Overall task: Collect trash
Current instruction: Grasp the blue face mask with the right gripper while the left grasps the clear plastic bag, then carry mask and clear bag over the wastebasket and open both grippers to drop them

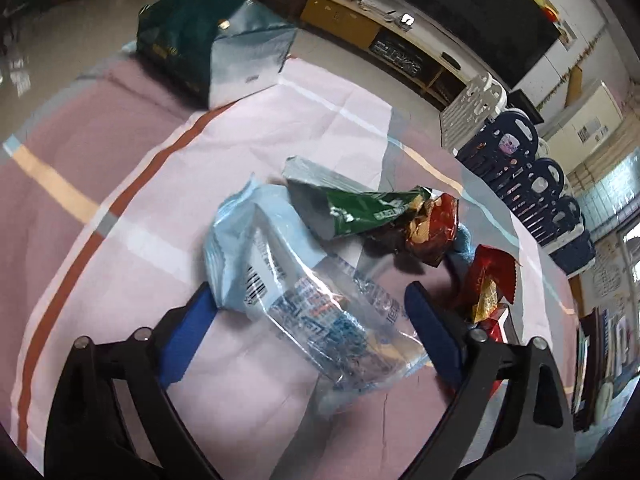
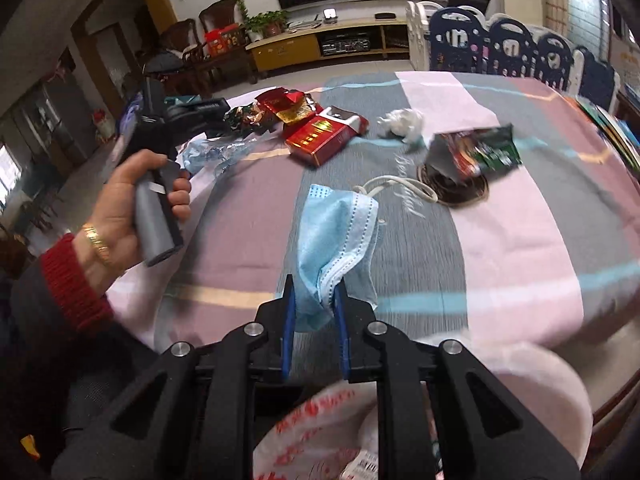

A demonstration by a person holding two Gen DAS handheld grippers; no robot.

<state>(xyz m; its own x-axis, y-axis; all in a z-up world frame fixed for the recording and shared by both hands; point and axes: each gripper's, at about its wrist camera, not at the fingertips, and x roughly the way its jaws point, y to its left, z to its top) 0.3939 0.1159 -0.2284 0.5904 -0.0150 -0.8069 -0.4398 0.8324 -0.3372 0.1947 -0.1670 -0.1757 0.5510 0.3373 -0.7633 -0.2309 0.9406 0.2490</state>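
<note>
On the striped pink and grey cloth (image 2: pixel 520 240) that covers the surface, the trash lies scattered. Seen from the right wrist, the right tool (image 2: pixel 315 292) pinches a crumpled blue face mask (image 2: pixel 336 232) between its blue pads, the jaws drawn close together on the fabric; the mask's upper part stands up ahead of the tool and its white ear loop (image 2: pixel 396 186) trails across the cloth. Below that tool the mouth of a pale plastic bag with red print (image 2: pixel 320 420) shows at the bottom of the view. Farther back lie a red cigarette pack (image 2: pixel 320 140), a ball of white tissue (image 2: pixel 404 122), and a torn green and red snack wrapper (image 2: pixel 480 152), well apart from each other. At the left, a hand (image 2: pixel 132 204) with a gold bracelet and a red cuff grips the grey handle of the other tool. Seen from the left wrist, the left tool (image 1: pixel 310 304) has its jaws spread wide, one on each side of a clear plastic wrapper with blue print (image 1: pixel 320 312), the pads not pressing on it. Beyond that wrapper lie a green foil packet (image 1: pixel 360 212) and crumpled red wrappers (image 1: pixel 436 232). A dark green bag (image 1: pixel 208 40) stands at the far edge of the cloth.
</note>
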